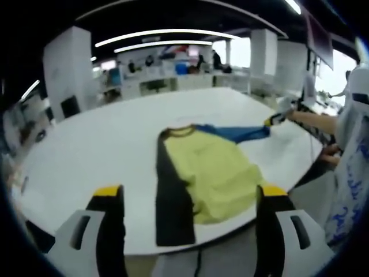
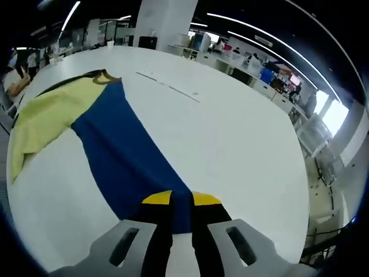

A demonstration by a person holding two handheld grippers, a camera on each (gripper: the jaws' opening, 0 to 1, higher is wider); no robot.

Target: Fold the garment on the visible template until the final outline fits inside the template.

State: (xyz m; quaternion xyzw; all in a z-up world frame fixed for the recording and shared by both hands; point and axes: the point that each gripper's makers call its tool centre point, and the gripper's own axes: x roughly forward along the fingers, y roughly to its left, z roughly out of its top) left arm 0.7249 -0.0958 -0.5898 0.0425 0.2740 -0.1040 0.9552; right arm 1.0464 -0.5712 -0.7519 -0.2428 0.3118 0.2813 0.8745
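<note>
A yellow garment (image 1: 210, 173) with a black side panel (image 1: 170, 196) and a blue sleeve (image 1: 236, 133) lies on the white table (image 1: 109, 150). My left gripper (image 1: 190, 199) hovers open above the table's near edge, its yellow-tipped jaws wide apart and holding nothing. My right gripper (image 2: 180, 203) is shut on the end of the blue sleeve (image 2: 127, 156), which stretches straight out from the yellow body (image 2: 46, 115). In the left gripper view the right gripper (image 1: 279, 118) appears at the sleeve's far end, held by a person's arm (image 1: 314, 121).
The table's rim (image 1: 230, 225) runs close under the garment's hem. A thin taped line (image 2: 170, 86) crosses the table beyond the sleeve. Desks, pillars and people stand in the background (image 1: 173, 63). A person in white clothing (image 1: 354, 167) stands at the right.
</note>
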